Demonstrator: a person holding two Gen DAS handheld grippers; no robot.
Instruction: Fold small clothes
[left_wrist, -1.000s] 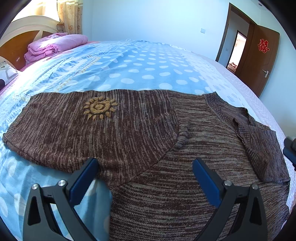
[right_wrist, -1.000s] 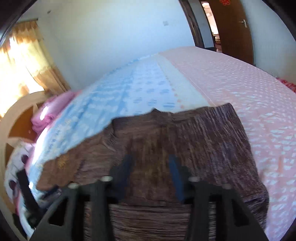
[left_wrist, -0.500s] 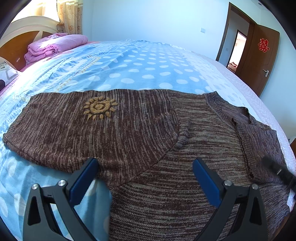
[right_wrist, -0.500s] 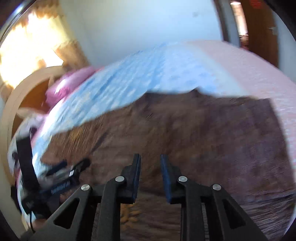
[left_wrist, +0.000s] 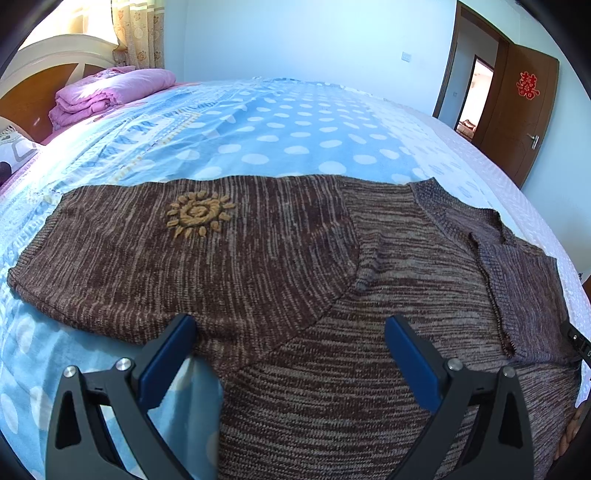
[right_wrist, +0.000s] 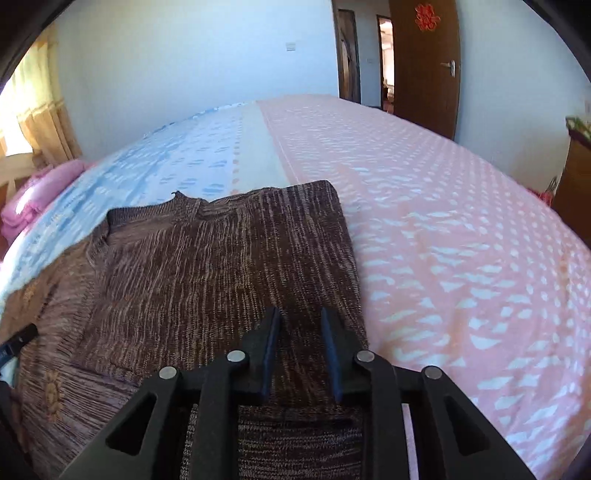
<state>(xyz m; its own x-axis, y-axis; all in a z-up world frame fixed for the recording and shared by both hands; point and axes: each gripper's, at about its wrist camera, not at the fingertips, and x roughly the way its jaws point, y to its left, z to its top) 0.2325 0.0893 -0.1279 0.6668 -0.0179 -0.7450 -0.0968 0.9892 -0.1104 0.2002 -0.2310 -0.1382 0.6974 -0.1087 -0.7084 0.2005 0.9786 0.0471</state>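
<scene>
A brown knitted sweater (left_wrist: 295, 266) with a yellow sun patch (left_wrist: 199, 214) lies flat on the bed, one sleeve folded across its body. It also shows in the right wrist view (right_wrist: 207, 266). My left gripper (left_wrist: 291, 354) is wide open, low over the sweater's near edge, holding nothing. My right gripper (right_wrist: 301, 339) hovers over the folded sleeve's near right part, jaws narrowly apart with nothing between them. Its tip shows at the left wrist view's right edge (left_wrist: 576, 339).
The bed has a blue dotted sheet (left_wrist: 295, 125) and a pink patterned sheet (right_wrist: 461, 240). Folded pink bedding (left_wrist: 110, 92) and a wooden headboard (left_wrist: 33, 92) are at the far left. A brown door (right_wrist: 424, 62) stands open behind the bed.
My right gripper swung left across the sweater and back to its right part, and its jaws narrowed. The folded sleeve now lies flat. My left gripper stayed still.
</scene>
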